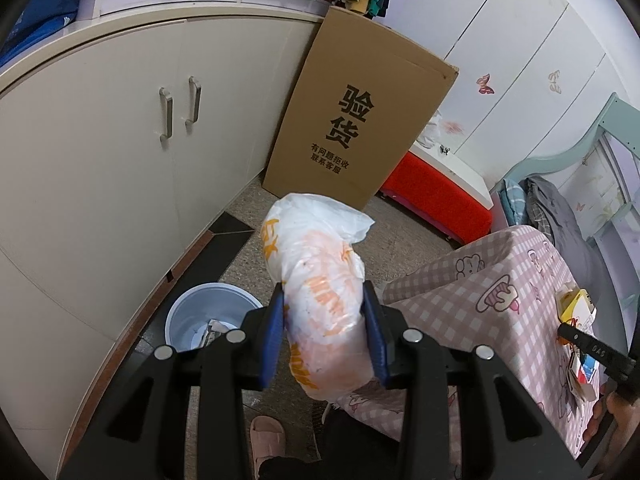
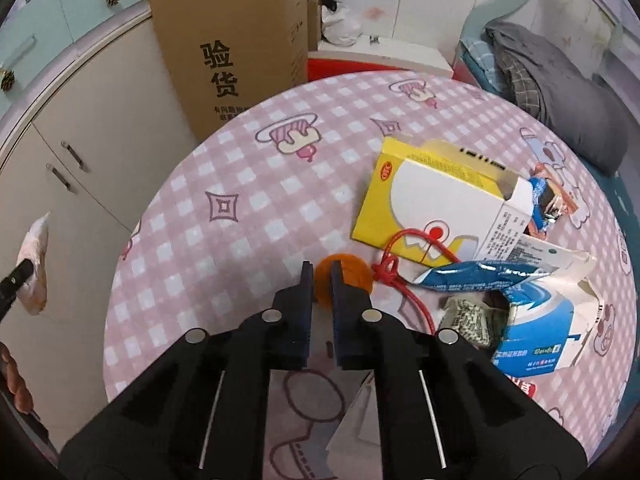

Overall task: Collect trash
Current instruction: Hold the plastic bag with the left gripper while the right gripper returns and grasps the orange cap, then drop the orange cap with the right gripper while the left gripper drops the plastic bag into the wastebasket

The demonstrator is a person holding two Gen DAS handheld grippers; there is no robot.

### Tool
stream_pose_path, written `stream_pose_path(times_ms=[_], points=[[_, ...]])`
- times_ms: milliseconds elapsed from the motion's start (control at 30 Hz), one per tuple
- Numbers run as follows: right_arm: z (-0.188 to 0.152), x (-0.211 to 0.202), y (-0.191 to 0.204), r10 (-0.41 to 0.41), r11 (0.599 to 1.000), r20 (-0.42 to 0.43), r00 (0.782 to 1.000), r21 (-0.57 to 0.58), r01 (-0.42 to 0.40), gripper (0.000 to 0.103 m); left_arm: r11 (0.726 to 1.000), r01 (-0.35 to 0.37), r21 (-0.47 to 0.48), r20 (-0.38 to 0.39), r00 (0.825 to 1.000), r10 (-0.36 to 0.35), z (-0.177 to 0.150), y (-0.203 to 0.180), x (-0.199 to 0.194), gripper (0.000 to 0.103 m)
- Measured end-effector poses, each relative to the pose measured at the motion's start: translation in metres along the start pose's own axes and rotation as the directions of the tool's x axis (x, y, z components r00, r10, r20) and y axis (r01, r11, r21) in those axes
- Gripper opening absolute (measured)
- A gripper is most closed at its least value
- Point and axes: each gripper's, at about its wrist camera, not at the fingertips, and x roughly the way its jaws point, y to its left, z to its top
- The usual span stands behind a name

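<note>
Left claw (image 1: 324, 320) clamped on white plastic bag (image 1: 320, 280) with orange print, held in air beside worktop (image 1: 460, 280), above floor. Blue bin (image 1: 192, 316) below left, on floor by cabinet. Right claw (image 2: 322, 280) nearly closed, nothing held, tips at orange disc (image 2: 352, 276) on worktop. Yellow box (image 2: 420, 200), blue packet (image 2: 480, 276), blue-white carton (image 2: 536, 332), red string (image 2: 404, 276) lie just right.
</note>
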Motion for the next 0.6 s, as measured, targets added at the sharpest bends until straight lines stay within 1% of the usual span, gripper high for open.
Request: stream_pose_path(times_ms=[33,100,233,367,500,600], points=[[-0.001,0.0,0.002,-0.008,1.0,0.007,1.0,-0.011,0.008,0.007,1.0,0.001,0.003,-0.001,1.0,-0.001,0.0,0.0,0.0,0.036],[-0.002,-0.002,0.003,0.001,1.0,0.027,1.0,-0.013,-0.001,0.006,1.0,0.0,0.001,0.001,1.0,0.0,0.001,0.001,-0.001,0.036],[0.001,-0.009,0.009,0.045,0.999,0.047,0.998,-0.014,-0.044,0.005,1.0,0.0,-0.005,0.001,1.0,0.0,0.001,0.003,-0.002,0.036],[0.008,-0.016,0.023,0.116,0.993,0.059,0.991,-0.018,-0.115,0.005,1.0,0.003,-0.012,0.001,1.0,-0.003,0.002,0.006,-0.002,0.036],[0.016,-0.021,0.054,0.209,0.978,0.072,0.975,-0.043,-0.206,0.005,1.0,0.002,-0.022,0.002,1.0,-0.002,0.003,0.01,-0.003,0.036],[0.019,-0.023,0.095,0.3,0.951,0.066,0.952,-0.095,-0.293,0.006,0.999,-0.003,-0.032,0.002,1.0,0.003,0.004,0.014,-0.003,0.036]])
